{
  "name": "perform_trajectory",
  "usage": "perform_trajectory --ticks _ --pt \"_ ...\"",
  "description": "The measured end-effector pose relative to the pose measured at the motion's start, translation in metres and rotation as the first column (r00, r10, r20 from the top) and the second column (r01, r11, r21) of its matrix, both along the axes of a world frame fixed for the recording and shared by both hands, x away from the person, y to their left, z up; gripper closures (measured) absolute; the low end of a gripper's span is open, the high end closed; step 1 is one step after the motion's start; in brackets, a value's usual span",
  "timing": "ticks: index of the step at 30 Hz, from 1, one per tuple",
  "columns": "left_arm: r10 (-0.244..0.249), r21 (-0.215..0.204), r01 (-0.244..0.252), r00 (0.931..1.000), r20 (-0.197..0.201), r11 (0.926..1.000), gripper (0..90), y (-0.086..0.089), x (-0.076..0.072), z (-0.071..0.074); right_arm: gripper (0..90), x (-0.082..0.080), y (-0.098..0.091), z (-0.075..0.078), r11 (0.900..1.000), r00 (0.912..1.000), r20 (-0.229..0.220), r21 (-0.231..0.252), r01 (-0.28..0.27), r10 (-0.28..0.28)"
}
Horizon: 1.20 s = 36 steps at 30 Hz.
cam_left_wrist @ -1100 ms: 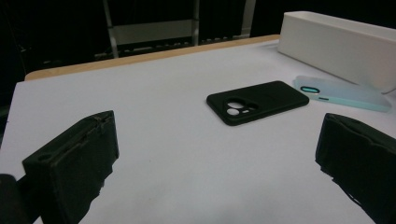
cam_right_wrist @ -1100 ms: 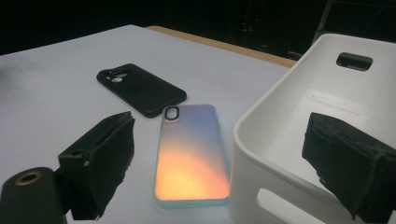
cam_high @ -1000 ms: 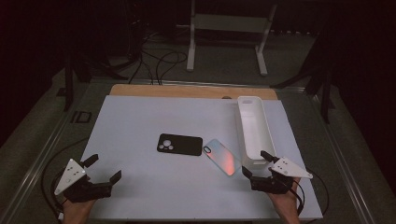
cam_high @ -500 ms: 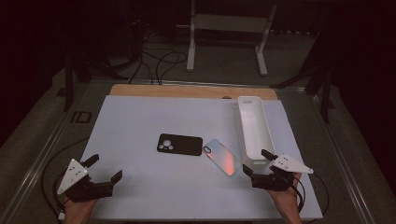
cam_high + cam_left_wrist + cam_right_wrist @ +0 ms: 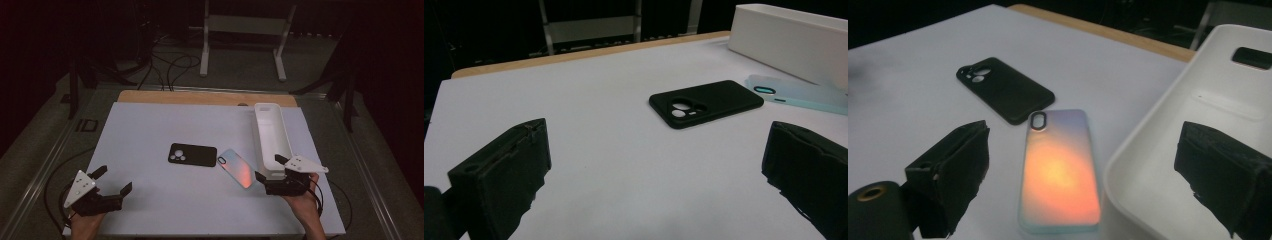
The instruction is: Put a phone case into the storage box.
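Observation:
A black phone case lies flat near the middle of the white table mat. Just right of it lies an iridescent phone case with an orange sheen. A long white tray stands at the right. My left gripper is open at the near left corner, well short of the black case. My right gripper is open at the tray's near end, beside the iridescent case, holding nothing.
A strip of bare wood shows along the table's far edge. Behind the table stand a white metal frame and dark stands, with cables on the floor. Cables trail from both grippers off the near edge.
Both grippers have stayed almost still; the left one has edged slightly nearer the table's front edge. The cases and the tray have not moved.

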<state>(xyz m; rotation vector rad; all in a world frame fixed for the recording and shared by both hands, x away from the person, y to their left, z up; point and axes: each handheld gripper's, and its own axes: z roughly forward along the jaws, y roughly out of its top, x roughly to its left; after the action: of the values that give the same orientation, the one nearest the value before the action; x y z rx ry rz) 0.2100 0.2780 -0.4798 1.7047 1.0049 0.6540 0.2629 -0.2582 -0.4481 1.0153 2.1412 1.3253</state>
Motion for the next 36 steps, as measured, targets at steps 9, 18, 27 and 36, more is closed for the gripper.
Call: perform_trajectory --ticks 9,18,27,36 --pt "0.008 -0.015 -0.008 1.0 0.0 0.9999 0.0 0.002 0.0 -0.001 7.4 0.016 0.022 0.007 0.996 0.9979 -0.041 -0.073 -0.053 0.05" --pt "0.002 -0.01 -0.002 1.0 0.0 0.9999 0.0 0.001 0.0 -0.001 7.4 0.035 0.047 0.008 0.9829 0.9895 -0.106 -0.146 -0.113 0.098" --pt "0.0 -0.012 0.0 1.0 -0.001 0.9999 0.0 0.001 0.0 -0.001 7.5 0.052 0.063 0.0 0.9677 0.9766 -0.191 -0.21 -0.139 0.099" --pt "-0.003 -0.012 0.003 1.0 -0.002 0.9999 0.0 0.001 0.0 -0.002 7.5 0.06 0.071 -0.004 0.9596 0.9681 -0.233 -0.238 -0.15 0.093"
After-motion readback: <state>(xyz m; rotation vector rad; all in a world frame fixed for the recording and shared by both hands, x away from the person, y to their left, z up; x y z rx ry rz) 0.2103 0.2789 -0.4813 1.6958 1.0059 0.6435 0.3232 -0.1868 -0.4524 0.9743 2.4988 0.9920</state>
